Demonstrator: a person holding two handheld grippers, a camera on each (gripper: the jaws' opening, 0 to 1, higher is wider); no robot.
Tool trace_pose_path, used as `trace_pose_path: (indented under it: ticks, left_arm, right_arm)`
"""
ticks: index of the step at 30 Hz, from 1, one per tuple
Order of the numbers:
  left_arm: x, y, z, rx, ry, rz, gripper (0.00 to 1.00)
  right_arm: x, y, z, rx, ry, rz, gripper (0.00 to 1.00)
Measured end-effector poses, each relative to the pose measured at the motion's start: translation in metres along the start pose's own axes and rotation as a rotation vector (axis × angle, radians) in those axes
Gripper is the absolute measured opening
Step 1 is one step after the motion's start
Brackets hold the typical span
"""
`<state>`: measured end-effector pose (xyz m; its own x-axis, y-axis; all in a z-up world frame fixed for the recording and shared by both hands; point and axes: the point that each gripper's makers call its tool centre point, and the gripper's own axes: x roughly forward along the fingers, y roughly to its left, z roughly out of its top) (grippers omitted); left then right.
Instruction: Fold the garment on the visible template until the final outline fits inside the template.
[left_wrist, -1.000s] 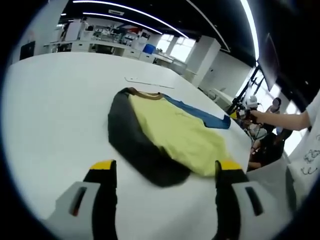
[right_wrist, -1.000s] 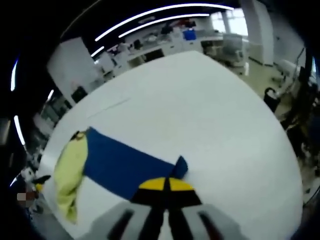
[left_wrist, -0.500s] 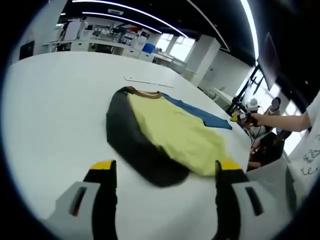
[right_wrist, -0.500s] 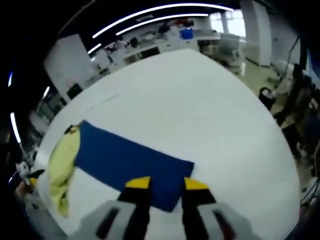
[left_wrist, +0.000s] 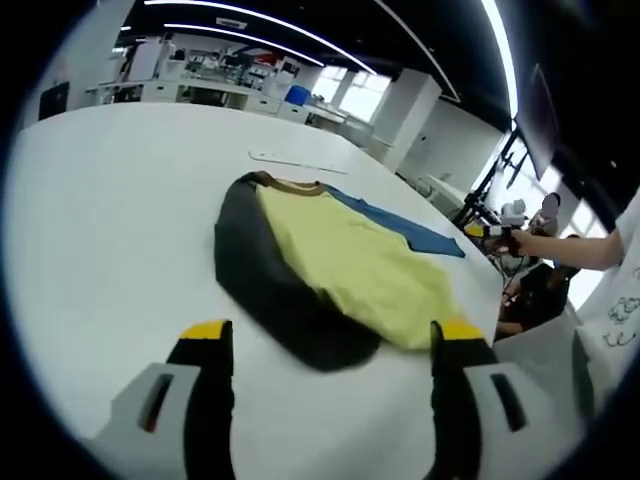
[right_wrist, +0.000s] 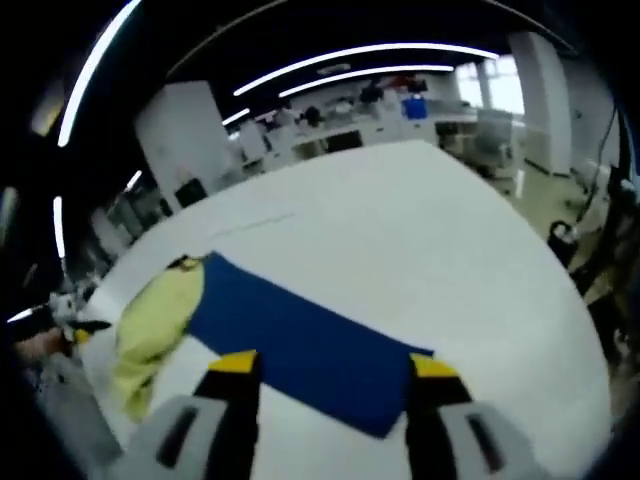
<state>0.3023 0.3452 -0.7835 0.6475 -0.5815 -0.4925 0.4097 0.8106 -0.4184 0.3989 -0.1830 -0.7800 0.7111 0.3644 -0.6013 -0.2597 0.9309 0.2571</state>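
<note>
White tabletop (left_wrist: 90, 220) takes up most of the left gripper view, with office desks and windows way in the back and a person's hand (left_wrist: 535, 243) reaching in from the right edge. A thin pale strip (left_wrist: 297, 163) lies on the table past the garment, well apart from it. The garment (left_wrist: 335, 265) sits mid-table: yellow panel on top, dark sleeve curling along the near side, blue part sticking out at the far side. It's just ahead of the left gripper (left_wrist: 333, 340), whose jaws are spread wide with nothing between them.

Over in the right gripper view, same table (right_wrist: 430, 230), desks behind. The blue panel lies flat, yellow bunched at its left end. The right gripper (right_wrist: 335, 367) has its jaws apart, not clamping anything, and the blue edge lies between the tips.
</note>
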Motion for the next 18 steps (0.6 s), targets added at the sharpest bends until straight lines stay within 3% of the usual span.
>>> trace_pose_path:
  ticks: [3, 8, 13, 18]
  left_arm:
    - [0.000, 0.000, -0.001, 0.002, 0.001, 0.000, 0.78]
    - [0.001, 0.000, -0.004, 0.010, 0.015, 0.004, 0.77]
    - [0.006, 0.002, -0.011, 0.002, 0.032, 0.012, 0.73]
    - [0.013, 0.000, -0.020, -0.003, 0.052, 0.011, 0.69]
  right_arm:
    - [-0.002, 0.009, -0.002, -0.023, -0.004, 0.007, 0.72]
    - [-0.010, 0.025, -0.008, -0.059, -0.011, 0.015, 0.99]
    - [-0.018, 0.031, -0.014, -0.067, -0.002, 0.025, 0.99]
    - [-0.030, 0.056, -0.010, -0.097, -0.025, 0.062, 0.99]
